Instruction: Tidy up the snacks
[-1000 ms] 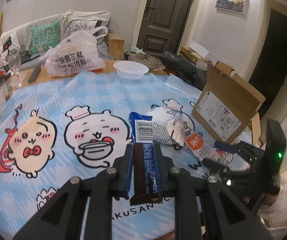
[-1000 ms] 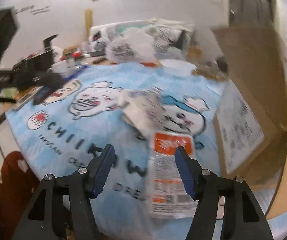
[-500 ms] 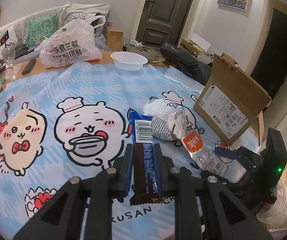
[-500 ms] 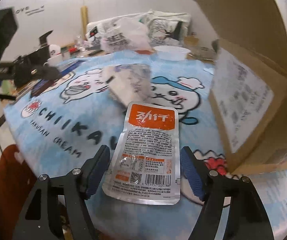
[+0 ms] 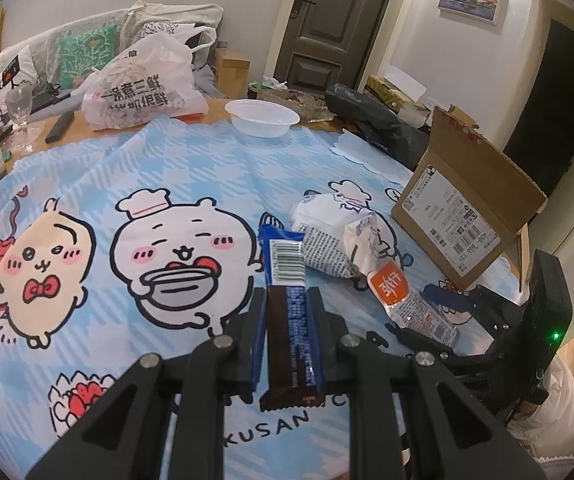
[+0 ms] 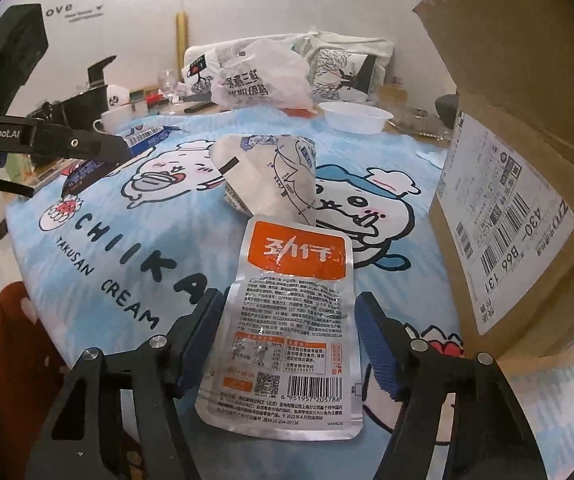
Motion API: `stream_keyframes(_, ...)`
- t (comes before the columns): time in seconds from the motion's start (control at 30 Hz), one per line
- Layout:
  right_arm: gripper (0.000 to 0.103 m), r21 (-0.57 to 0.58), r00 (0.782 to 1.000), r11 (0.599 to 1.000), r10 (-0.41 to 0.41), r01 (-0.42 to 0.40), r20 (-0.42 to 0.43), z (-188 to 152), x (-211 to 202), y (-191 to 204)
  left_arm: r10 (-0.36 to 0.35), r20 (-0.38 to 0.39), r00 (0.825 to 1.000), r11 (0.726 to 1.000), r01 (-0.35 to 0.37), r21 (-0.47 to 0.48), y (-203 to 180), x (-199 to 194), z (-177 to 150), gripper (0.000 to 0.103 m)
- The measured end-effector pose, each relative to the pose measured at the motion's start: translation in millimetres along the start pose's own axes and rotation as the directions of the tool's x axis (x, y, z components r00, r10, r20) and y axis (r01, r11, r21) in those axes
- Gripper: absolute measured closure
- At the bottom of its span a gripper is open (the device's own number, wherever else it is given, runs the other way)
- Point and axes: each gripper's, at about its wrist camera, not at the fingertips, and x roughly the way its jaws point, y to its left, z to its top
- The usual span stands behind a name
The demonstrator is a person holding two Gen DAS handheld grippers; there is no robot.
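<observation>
Left wrist view: left hand-held gripper (image 5: pixel 287 320) clamped on a dark blue snack bar (image 5: pixel 290 320), barcode end forward, above the cartoon tablecloth (image 5: pixel 191 168) on the tabletop. Ahead, a crumpled white wrapper (image 5: pixel 327 240) and an orange-and-silver pouch (image 5: pixel 403 304); beyond, an open cardboard box (image 5: pixel 467 216) with shipping label, inside hidden. Farther off, a white bowl (image 5: pixel 262 117) and a printed plastic bag (image 5: pixel 143 84).

Right wrist view: right hand-held gripper (image 6: pixel 287 344) spread wide, blue pads either side of the pouch (image 6: pixel 291 320) lying flat, not touching. Orange panel with Chinese characters, barcode "6 951957 205786". Wrapper (image 6: pixel 271 180) just behind, box (image 6: pixel 519 216) close right, label reading "430-B66 131". Cloth (image 6: pixel 127 248) lettered "TAKUSAN CREAM".
</observation>
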Motion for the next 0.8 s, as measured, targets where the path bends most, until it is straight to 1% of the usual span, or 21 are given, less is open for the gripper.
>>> stream_keyframes(0.03, 0.04, 0.002, 1.0, 1.0, -0.003, 0.003, -0.002, 0.4, -0.6, 0.2, -0.001, 0.002, 1.0, 1.0, 0.001, 0.002, -0.9, -1.1, 0.0, 0.087)
stream_keyframes(0.07, 0.067, -0.001, 1.0, 1.0, 0.0, 0.0, 0.005, 1.5, -2.7, 1.3, -0.002, 0.005, 1.0, 1.0, 0.002, 0.003, -1.6, -2.4, 0.2, 0.087)
stream_keyframes(0.13, 0.076, -0.024, 1.0, 0.999, -0.021, 0.022, 0.017, 5.4, -7.9, 6.3, -0.003, 0.011, 1.0, 1.0, 0.003, 0.007, -3.0, -5.3, 1.0, 0.087)
stream_keyframes(0.17, 0.078, -0.033, 1.0, 0.999, -0.018, 0.019, 0.02, 7.8, -10.2, 8.2, -0.004, 0.013, 1.0, 1.0, 0.004, 0.008, -3.9, -6.5, 1.2, 0.087)
stream_keyframes(0.23, 0.075, -0.03, 1.0, 1.0, -0.005, 0.006, 0.014, 10.3, -11.2, 8.4, -0.005, 0.017, 1.0, 1.0, 0.004, 0.01, -5.1, -8.9, 0.9, 0.087)
stream_keyframes(0.27, 0.068, -0.025, 1.0, 1.0, -0.006, 0.007, 0.01, 10.5, -10.9, 7.7, -0.004, 0.018, 1.0, 1.0, 0.004, 0.01, -5.5, -10.1, 0.4, 0.087)
stream_keyframes(0.3, 0.054, -0.021, 1.0, 1.0, -0.01, 0.011, 0.009, 10.3, -10.7, 6.3, -0.003, 0.02, 1.0, 1.0, 0.003, 0.01, -5.6, -11.5, -0.1, 0.087)
stream_keyframes(0.37, 0.038, 0.006, 1.0, 1.0, -0.022, 0.022, 0.017, 8.8, -11.1, -0.8, 0.0, 0.022, 1.0, 1.0, 0.0, 0.008, -4.7, -13.5, -0.8, 0.087)
stream_keyframes(0.4, 0.035, 0.021, 1.0, 1.0, -0.022, 0.022, 0.01, 7.9, -10.3, -4.6, 0.001, 0.023, 1.0, 1.0, -0.001, 0.006, -4.1, -14.1, -0.7, 0.087)
stream_keyframes(0.5, 0.032, 0.041, 0.999, 0.999, -0.018, 0.02, -0.043, 2.9, 0.1, -15.7, 0.003, 0.023, 1.0, 1.0, -0.003, 0.002, -3.0, -14.4, -1.3, 0.087)
stream_keyframes(0.53, 0.032, 0.027, 0.999, 0.999, -0.023, 0.024, -0.027, 1.2, -0.2, -16.0, 0.003, 0.022, 1.0, 1.0, -0.003, 0.002, -3.1, -13.9, -1.2, 0.087)
stream_keyframes(0.63, 0.031, 0.016, 1.0, 1.0, 0.017, -0.017, -0.011, -1.2, 0.9, -13.0, -0.001, 0.02, 1.0, 1.0, 0.0, 0.001, -4.5, -12.6, -0.3, 0.087)
stream_keyframes(0.7, 0.032, -0.014, 1.0, 1.0, 0.01, -0.01, 0.0, -1.3, 4.2, -9.2, -0.007, 0.016, 1.0, 1.0, 0.007, 0.005, -6.8, -10.7, -0.2, 0.087)
stream_keyframes(0.73, 0.033, -0.009, 1.0, 1.0, 0.016, -0.016, 0.003, -1.0, 5.4, -9.8, -0.011, 0.013, 1.0, 1.0, 0.011, 0.007, -7.5, -9.5, -0.3, 0.087)
stream_keyframes(0.77, 0.038, -0.003, 1.0, 1.0, 0.01, -0.01, 0.005, -0.1, 7.7, -12.0, -0.015, 0.011, 1.0, 1.0, 0.015, 0.009, -8.6, -8.4, -0.8, 0.087)
stream_keyframes(0.8, 0.039, 0.0, 1.0, 1.0, 0.008, -0.008, 0.003, 1.2, 7.6, -12.3, -0.02, 0.006, 1.0, 1.0, 0.02, 0.011, -9.7, -6.6, -1.4, 0.087)
